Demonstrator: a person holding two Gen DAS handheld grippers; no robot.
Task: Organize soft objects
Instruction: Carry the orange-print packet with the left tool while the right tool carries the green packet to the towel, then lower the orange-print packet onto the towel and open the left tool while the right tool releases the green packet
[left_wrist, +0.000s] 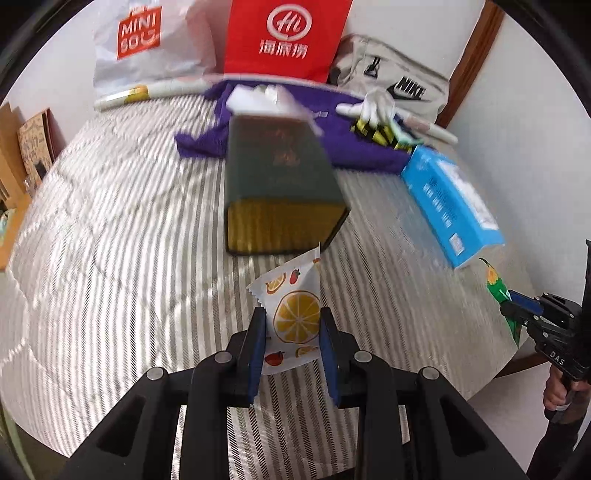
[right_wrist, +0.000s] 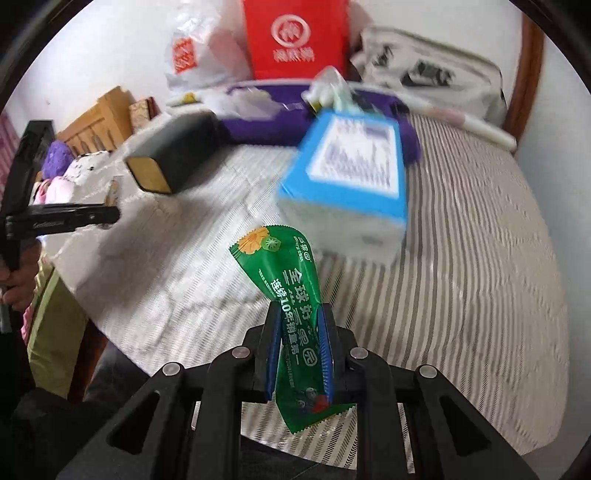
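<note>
My left gripper (left_wrist: 293, 325) is shut on a white snack packet with an orange-slice print (left_wrist: 291, 314), held above the striped bed. My right gripper (right_wrist: 300, 325) is shut on a long green snack packet (right_wrist: 291, 295), also held above the bed. The right gripper and its green packet (left_wrist: 498, 291) show at the right edge of the left wrist view. The left gripper (right_wrist: 110, 214) shows at the left edge of the right wrist view. A dark green box (left_wrist: 280, 192) and a blue box (left_wrist: 450, 203) lie ahead on the bed.
A purple cloth (left_wrist: 332, 122) with tissues and small packets lies at the far side. Behind it stand a white Miniso bag (left_wrist: 147, 44), a red bag (left_wrist: 284, 37) and a grey Nike bag (left_wrist: 399, 81). Plush toys (right_wrist: 70, 170) sit left of the bed.
</note>
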